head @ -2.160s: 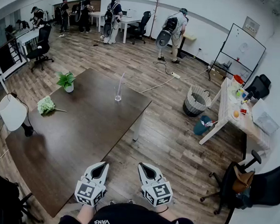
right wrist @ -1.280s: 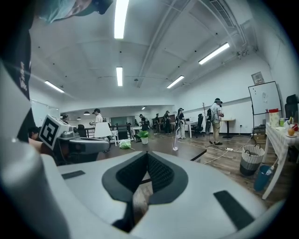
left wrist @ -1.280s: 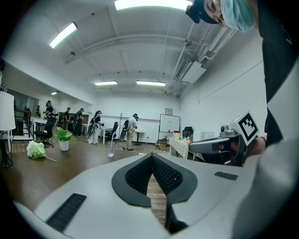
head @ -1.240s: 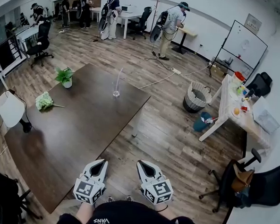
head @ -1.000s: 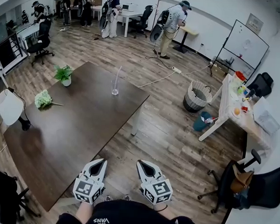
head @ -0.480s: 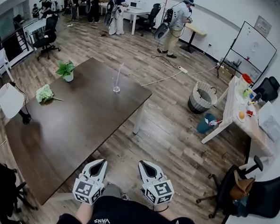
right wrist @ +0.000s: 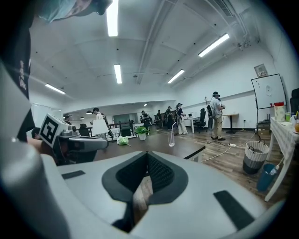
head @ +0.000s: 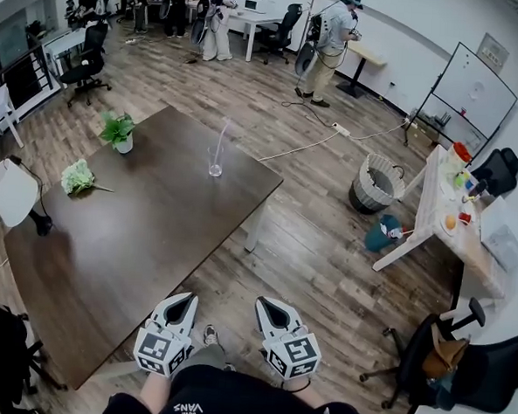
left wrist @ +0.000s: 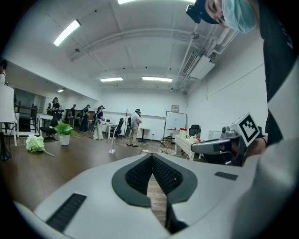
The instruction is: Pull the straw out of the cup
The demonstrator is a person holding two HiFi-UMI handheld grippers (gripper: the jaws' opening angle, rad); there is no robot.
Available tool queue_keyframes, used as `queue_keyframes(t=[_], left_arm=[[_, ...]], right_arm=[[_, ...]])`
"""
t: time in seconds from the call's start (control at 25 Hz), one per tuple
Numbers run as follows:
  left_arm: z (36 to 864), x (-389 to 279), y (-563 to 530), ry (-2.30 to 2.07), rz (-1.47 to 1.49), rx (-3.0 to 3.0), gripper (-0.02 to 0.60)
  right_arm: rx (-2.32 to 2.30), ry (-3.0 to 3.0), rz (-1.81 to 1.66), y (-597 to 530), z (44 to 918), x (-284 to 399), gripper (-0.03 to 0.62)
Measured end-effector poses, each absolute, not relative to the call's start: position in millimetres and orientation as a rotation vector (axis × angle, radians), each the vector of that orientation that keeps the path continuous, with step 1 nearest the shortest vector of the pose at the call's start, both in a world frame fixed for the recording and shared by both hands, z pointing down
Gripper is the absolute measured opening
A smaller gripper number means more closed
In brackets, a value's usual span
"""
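A clear glass cup [head: 215, 163] stands on the far part of the dark wooden table [head: 126, 237], with a pale straw [head: 223, 137] leaning out of it. Both grippers are held low near my body, far short of the cup. My left gripper [head: 183, 300] is shut with nothing in it, over the table's near corner. My right gripper [head: 264, 303] is shut and empty too, over the floor beside the table. The cup [left wrist: 112, 145] is small and distant beyond the left gripper [left wrist: 152, 157] in its own view. From the right gripper [right wrist: 147, 154] the cup [right wrist: 172, 138] is just as far off.
A potted plant [head: 117, 130] and a bunch of pale flowers [head: 79, 178] sit at the table's left side. A white chair [head: 10, 194] stands left of the table. A wicker basket [head: 376, 184], a white side table [head: 442, 213] and a floor cable [head: 306, 145] lie to the right. Several people stand at the back.
The table and cup have drawn slightly nearer in the head view as I step forward. Both grippers keep their places low in front of me, still shut.
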State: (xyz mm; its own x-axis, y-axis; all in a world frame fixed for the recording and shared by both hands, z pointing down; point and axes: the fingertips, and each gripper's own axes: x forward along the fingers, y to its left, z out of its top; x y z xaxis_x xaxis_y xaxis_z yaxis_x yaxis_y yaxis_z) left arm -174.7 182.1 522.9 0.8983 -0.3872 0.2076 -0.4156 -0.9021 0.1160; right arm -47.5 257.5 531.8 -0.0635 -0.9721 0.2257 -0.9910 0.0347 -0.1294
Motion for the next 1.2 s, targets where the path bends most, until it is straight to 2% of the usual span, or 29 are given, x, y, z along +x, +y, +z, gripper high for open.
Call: queue_keyframes(t=[0.64, 1.2], left_arm=[[507, -126, 57, -0.521, 0.215, 2.959, 0.011], [515, -86, 8, -0.493, 0.200, 2.955, 0.011]], right_arm=[[2.156, -2.153, 0.341, 135, 518, -5, 0.017], [2.180, -2.134, 0.336, 87, 522, 33, 0.017]])
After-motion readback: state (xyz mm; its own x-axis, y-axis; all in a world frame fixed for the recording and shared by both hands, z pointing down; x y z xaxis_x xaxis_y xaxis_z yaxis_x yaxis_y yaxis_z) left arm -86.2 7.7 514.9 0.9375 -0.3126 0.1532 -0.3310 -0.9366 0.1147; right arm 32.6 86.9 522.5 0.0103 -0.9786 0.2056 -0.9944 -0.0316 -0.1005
